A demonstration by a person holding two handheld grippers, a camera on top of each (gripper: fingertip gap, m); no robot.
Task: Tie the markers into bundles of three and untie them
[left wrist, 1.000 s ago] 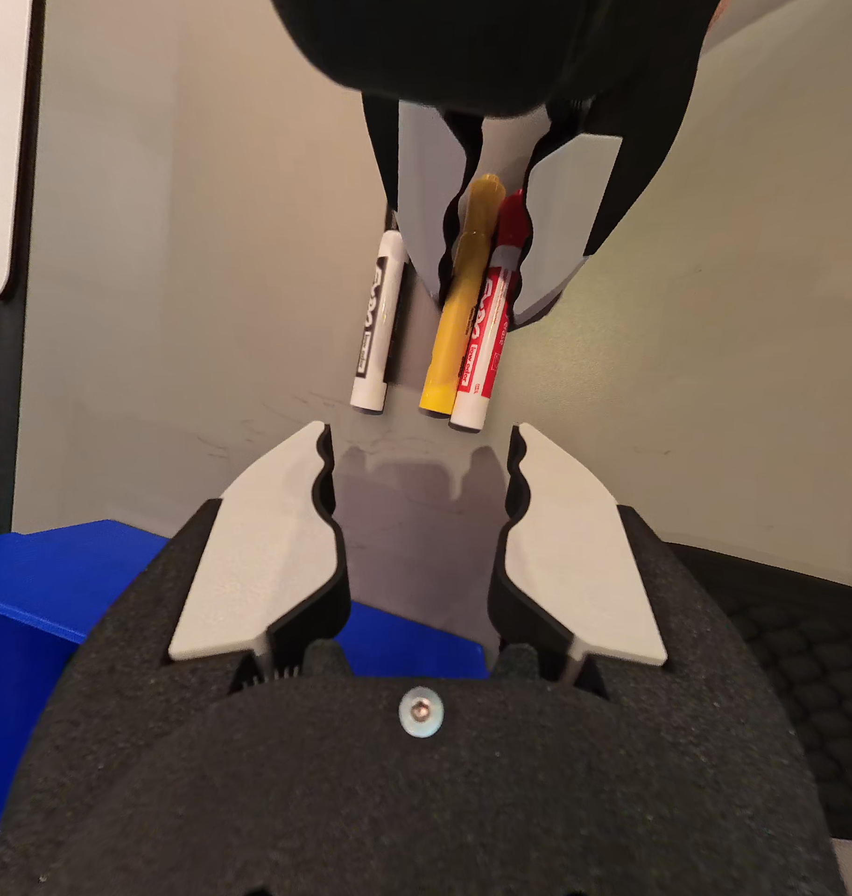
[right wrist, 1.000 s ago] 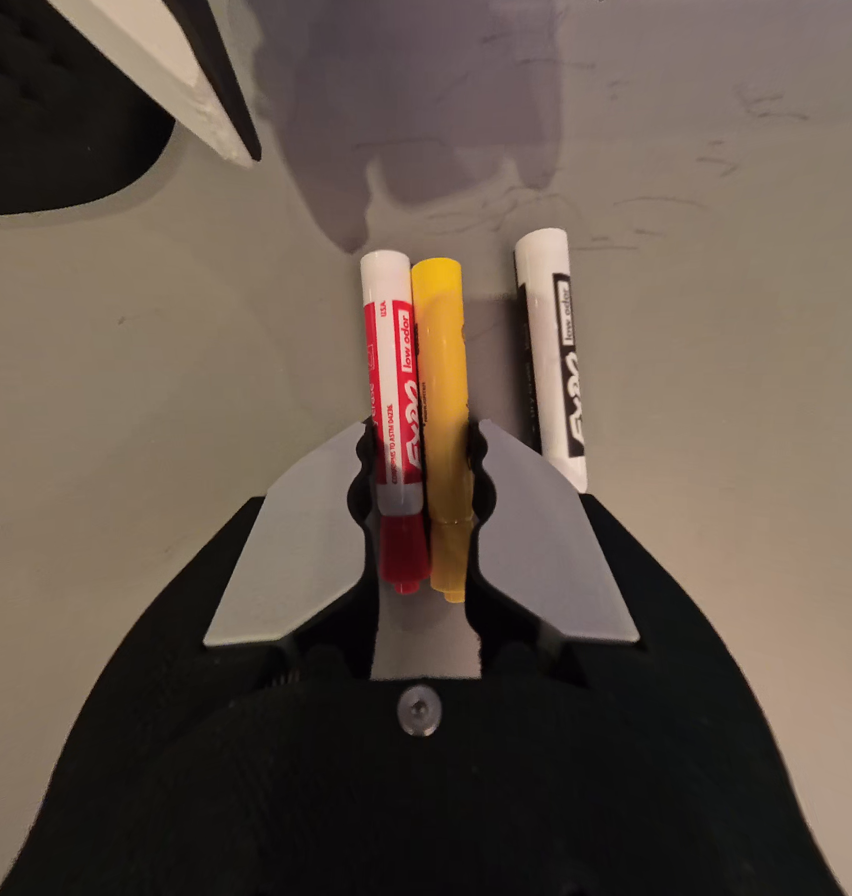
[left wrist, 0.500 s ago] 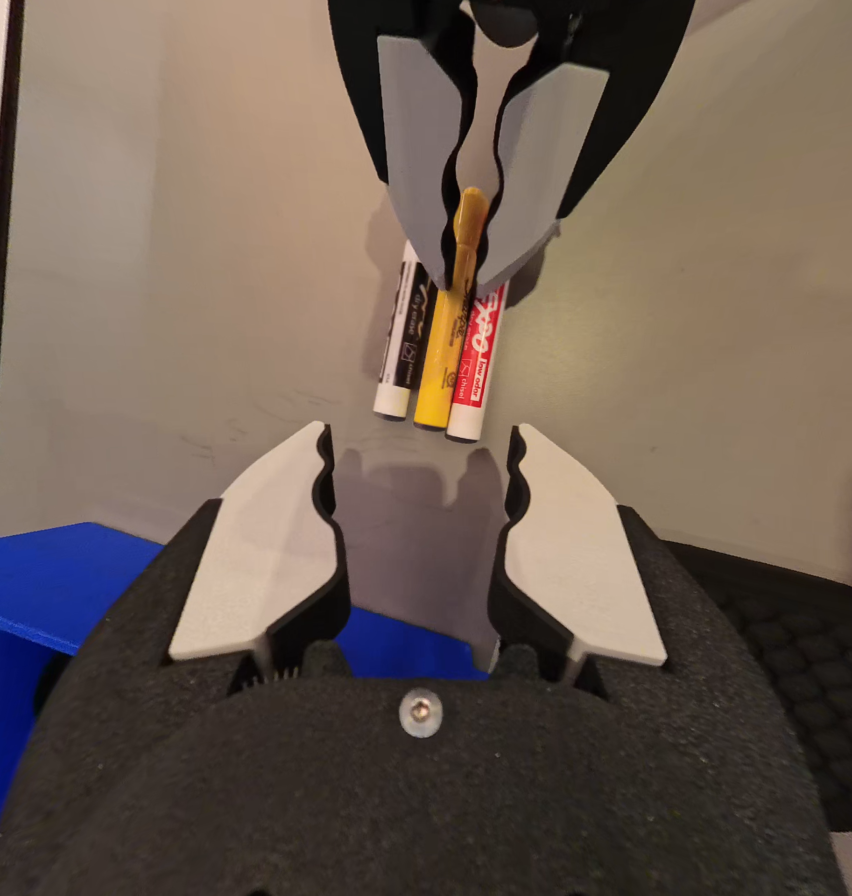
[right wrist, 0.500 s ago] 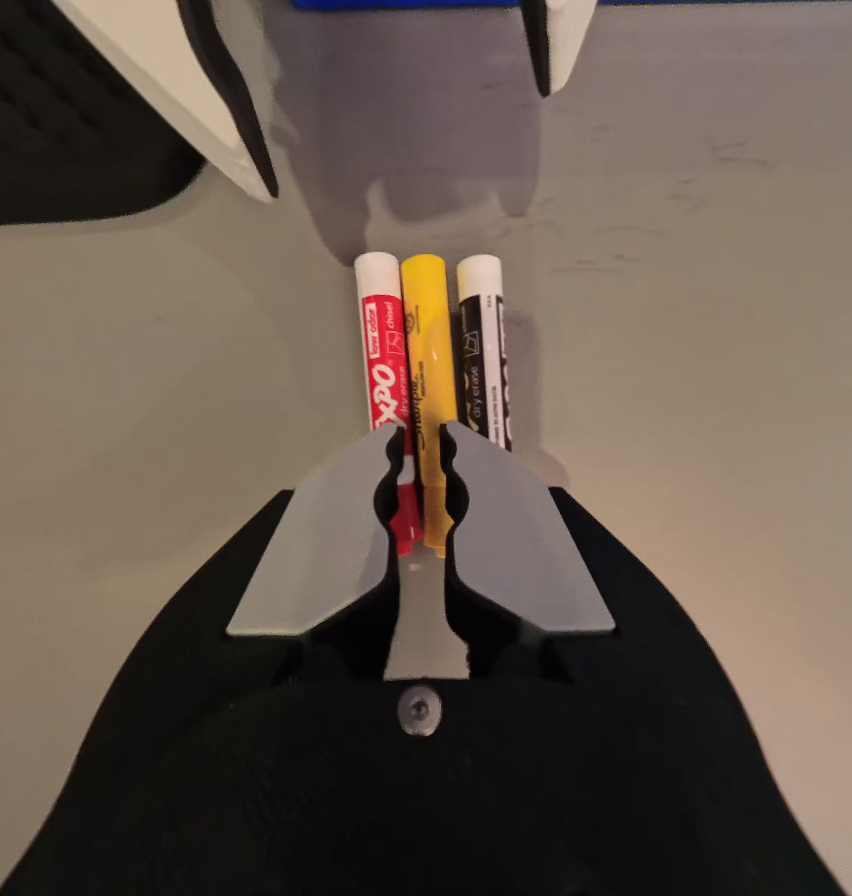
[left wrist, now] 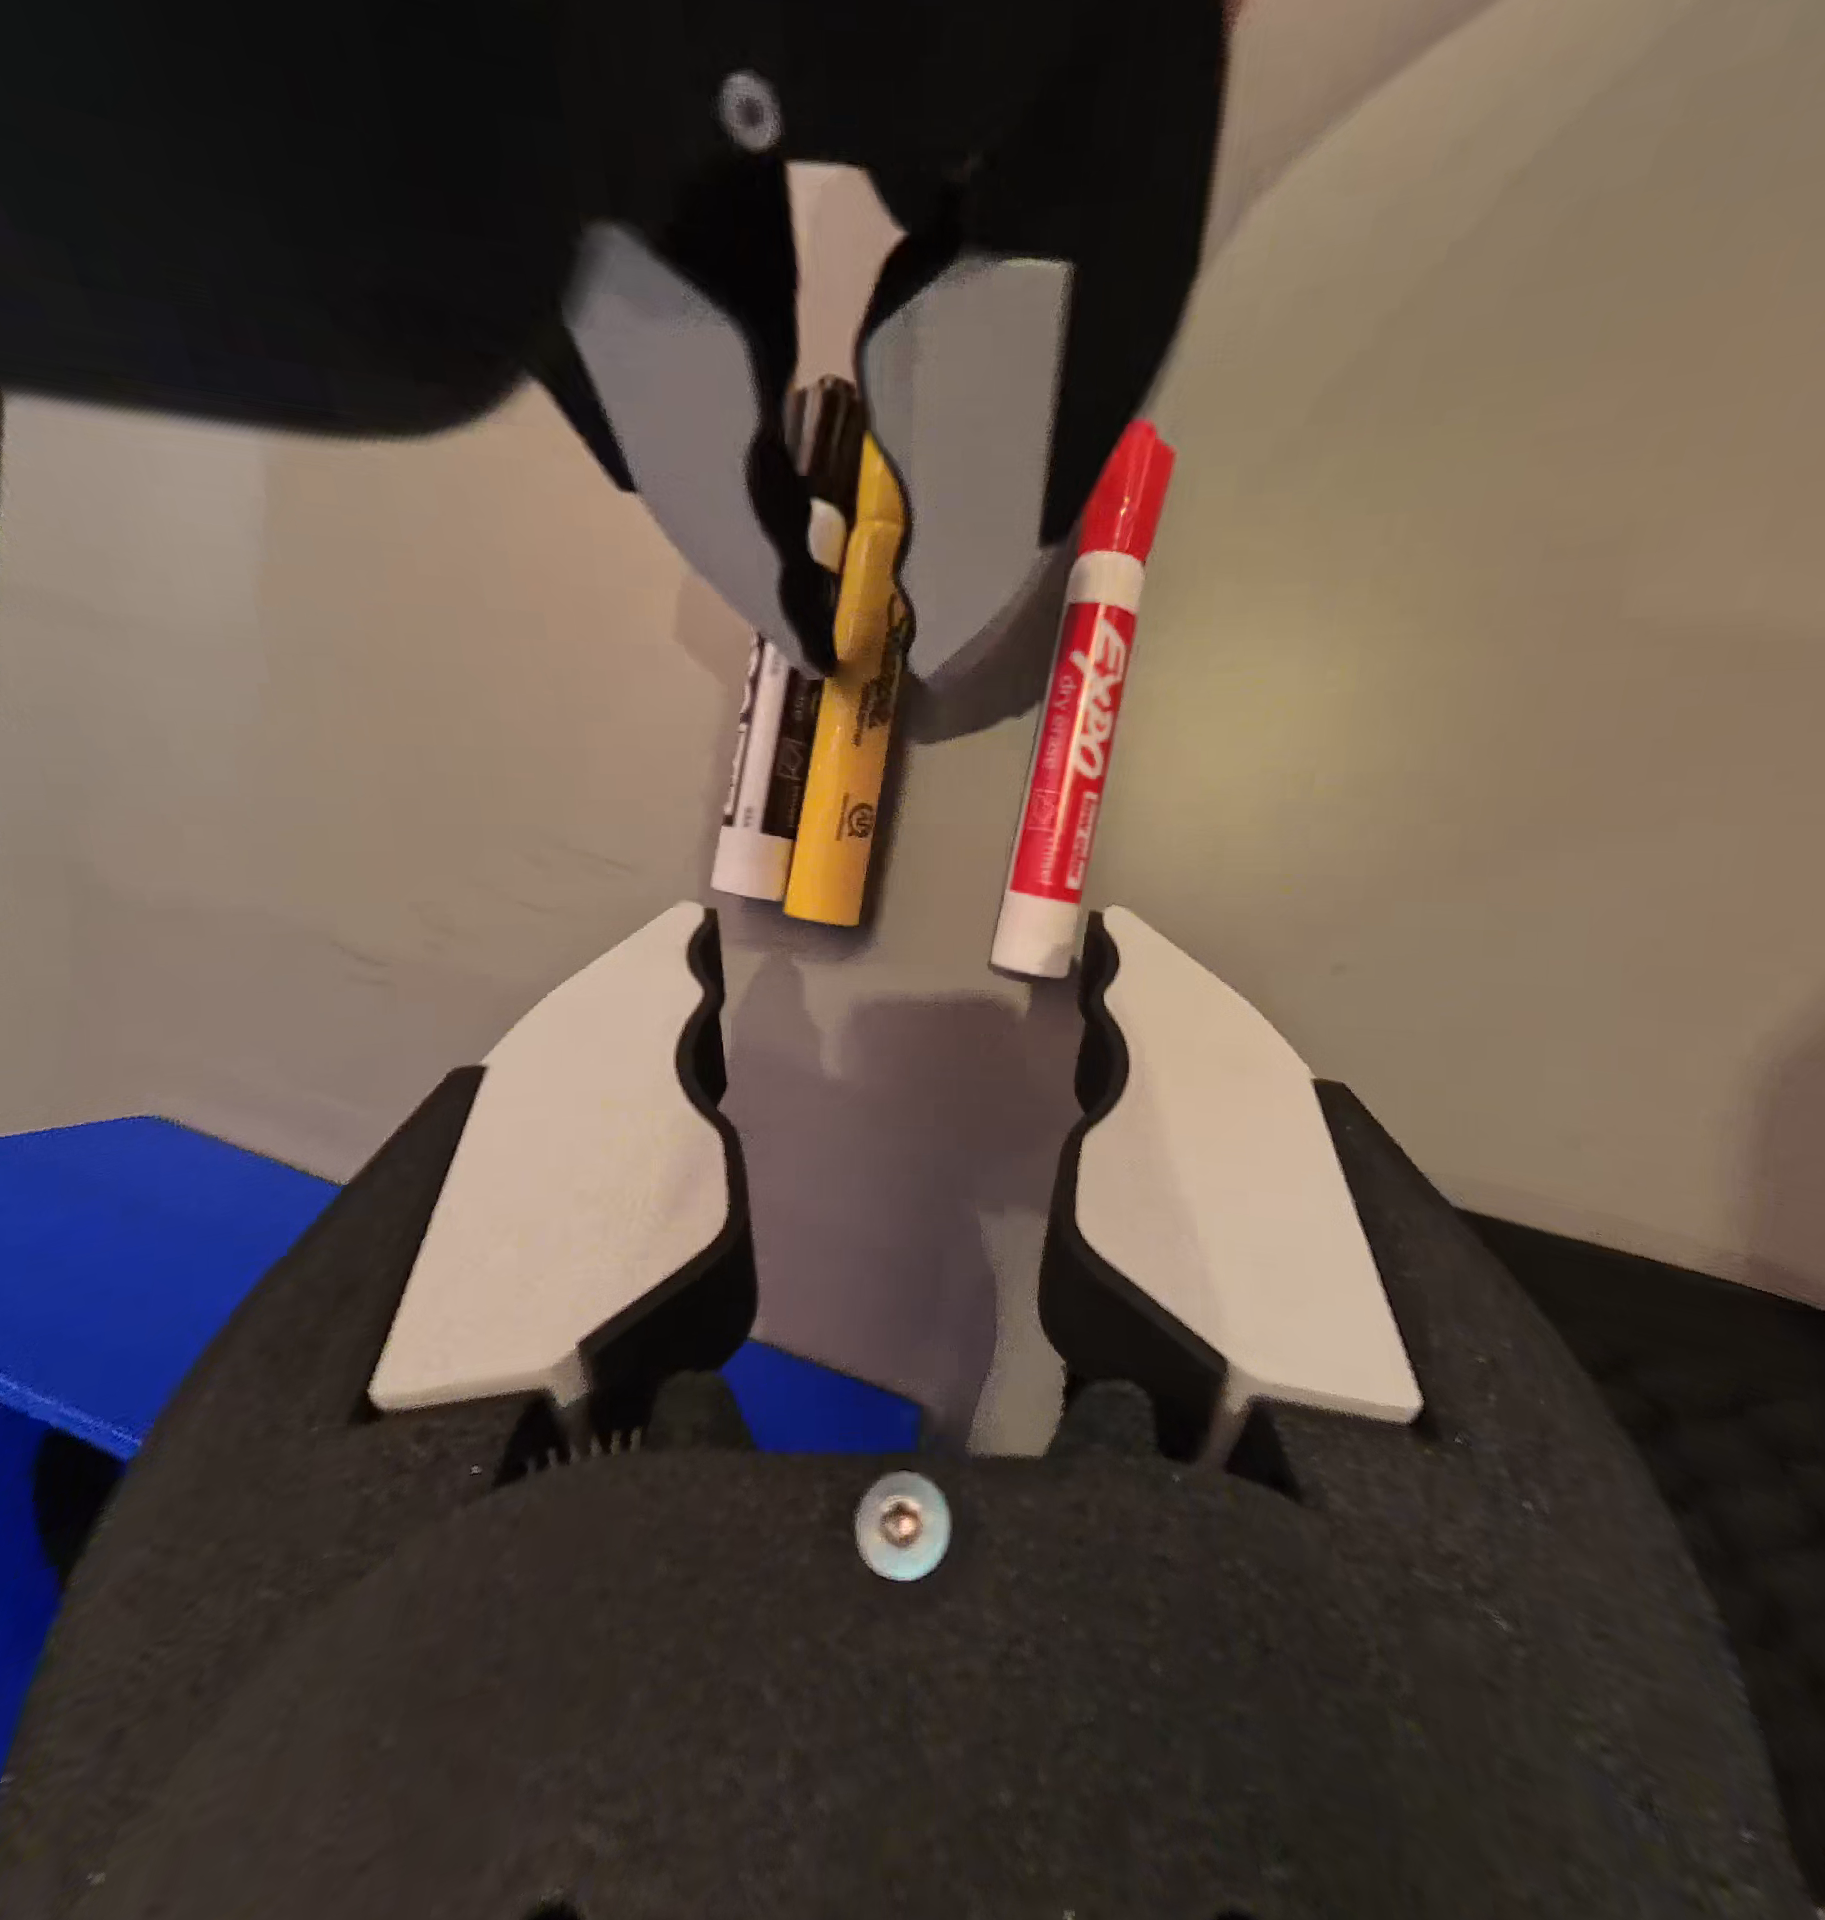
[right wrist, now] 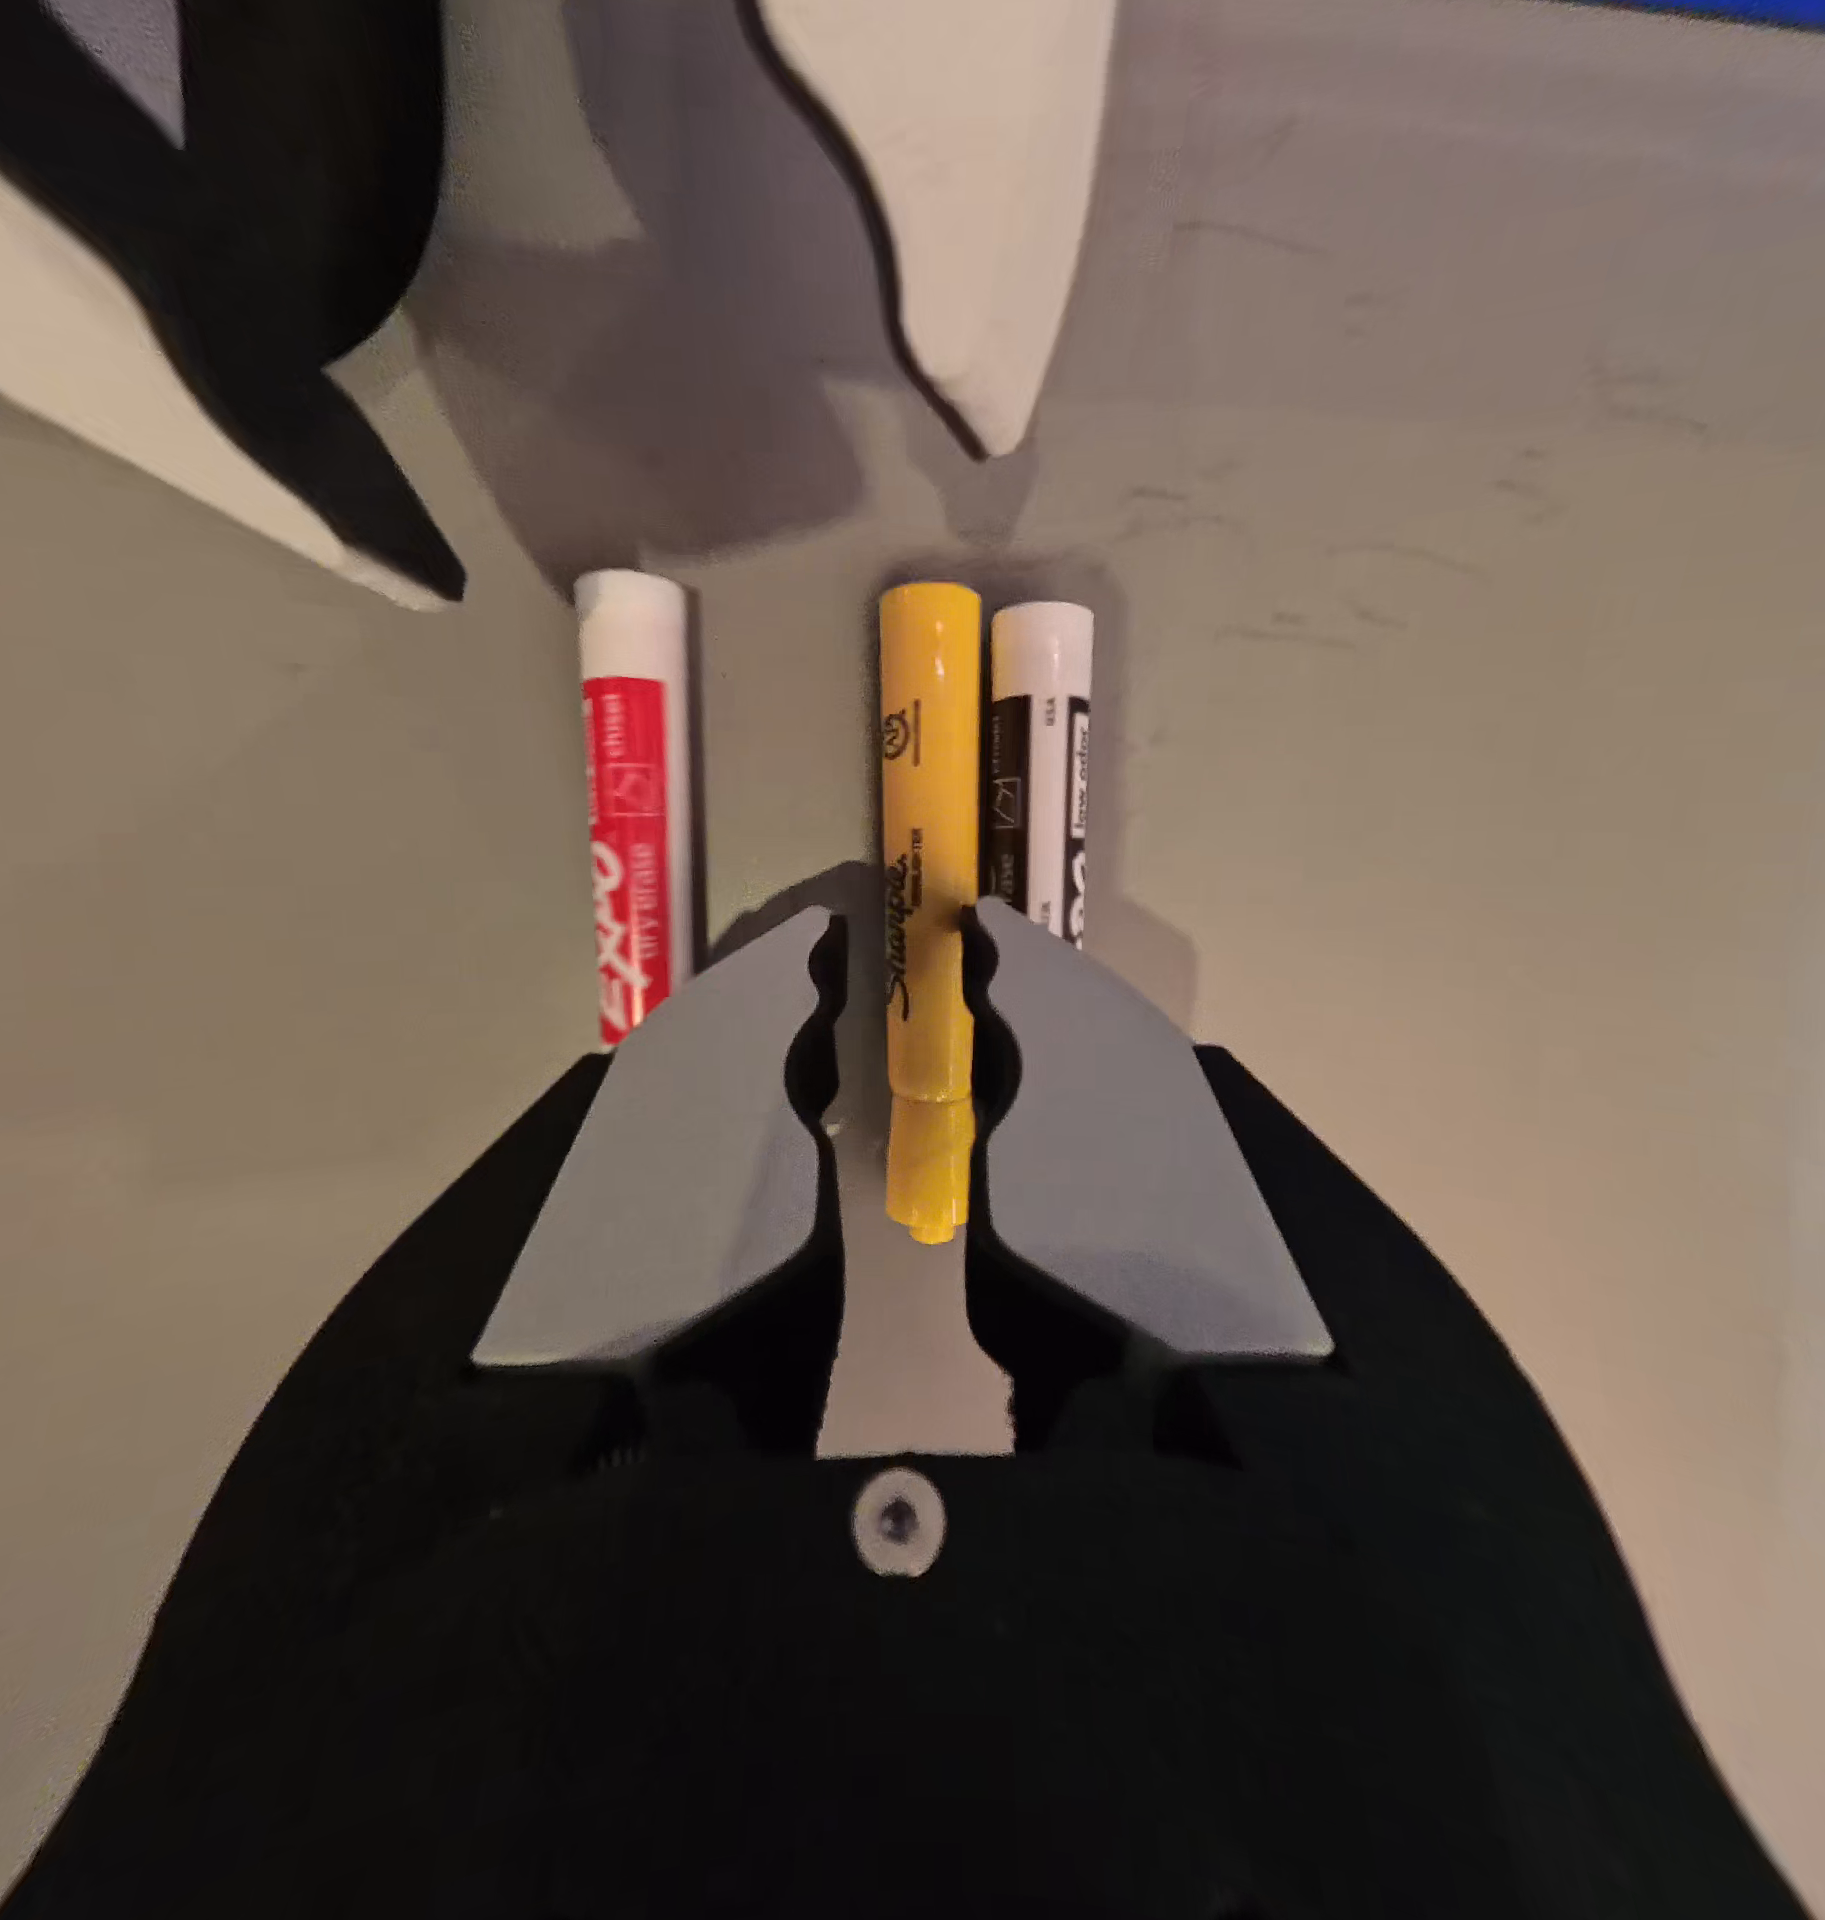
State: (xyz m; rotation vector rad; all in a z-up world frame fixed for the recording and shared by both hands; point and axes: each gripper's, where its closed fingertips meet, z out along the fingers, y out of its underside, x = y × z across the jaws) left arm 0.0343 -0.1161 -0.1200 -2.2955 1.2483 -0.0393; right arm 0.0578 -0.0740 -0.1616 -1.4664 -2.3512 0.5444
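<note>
Three markers lie parallel on the grey table. The yellow marker (right wrist: 929,831) sits between the fingers of my right gripper (right wrist: 906,920), which is shut narrowly on it. The black marker (right wrist: 1043,748) lies against the yellow one, its cap end under one finger. The red marker (right wrist: 633,810) lies apart on the other side. In the left wrist view my left gripper (left wrist: 897,920) is open and empty, just short of the ends of the yellow marker (left wrist: 846,779), black marker (left wrist: 757,790) and red marker (left wrist: 1074,727), facing the right gripper (left wrist: 872,665).
A blue bin (left wrist: 108,1247) stands beside my left gripper. A black textured mat (left wrist: 1718,1403) lies on its other side. The left gripper's fingers (right wrist: 981,312) hang just beyond the marker ends in the right wrist view. The grippers' ends are close to 7 centimeters from one another.
The three markers lay side by side half a second ago. Now the yellow and black ones sit together and the red one lies apart. The two grippers have come closer.
</note>
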